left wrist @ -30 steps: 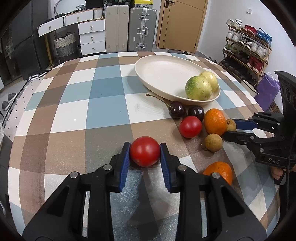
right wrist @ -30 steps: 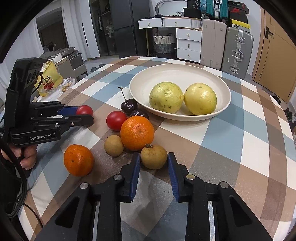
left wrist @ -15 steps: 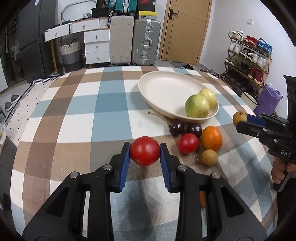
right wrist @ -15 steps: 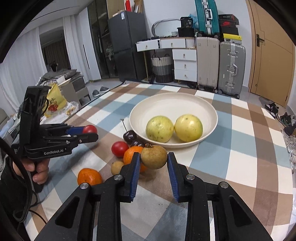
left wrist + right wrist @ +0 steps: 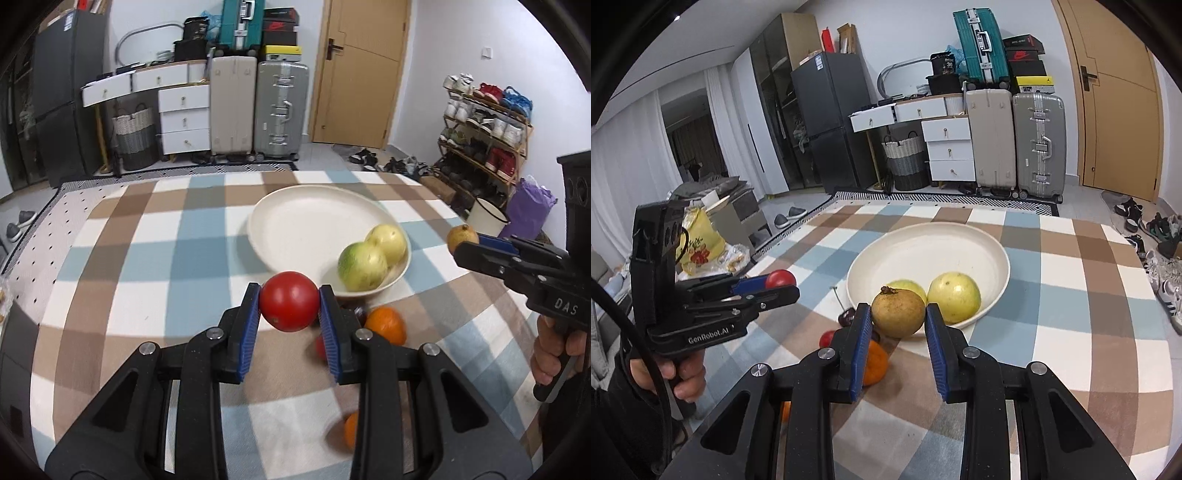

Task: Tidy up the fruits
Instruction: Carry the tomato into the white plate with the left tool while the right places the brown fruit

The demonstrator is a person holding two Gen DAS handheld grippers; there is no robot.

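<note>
My left gripper [image 5: 290,306] is shut on a red tomato [image 5: 289,301] and holds it in the air short of the cream plate [image 5: 295,221]. My right gripper [image 5: 897,325] is shut on a brown round fruit [image 5: 898,313] and holds it in the air at the plate's near rim [image 5: 960,230]. Two yellow-green fruits [image 5: 373,254] lie in the plate. On the checked cloth below lie an orange [image 5: 386,325], a second orange [image 5: 351,430], a small tomato [image 5: 827,338] and dark cherries [image 5: 846,316], partly hidden by my fingers.
The table has a checked cloth [image 5: 147,258]. Suitcases [image 5: 280,107] and white drawers [image 5: 184,118] stand behind it, a shoe rack [image 5: 484,133] to the right. Each gripper shows in the other's view, the right one [image 5: 517,266] and the left one [image 5: 713,306].
Both grippers have risen from the table with their fruit and moved towards the plate. The right gripper picked the brown fruit up off the cloth.
</note>
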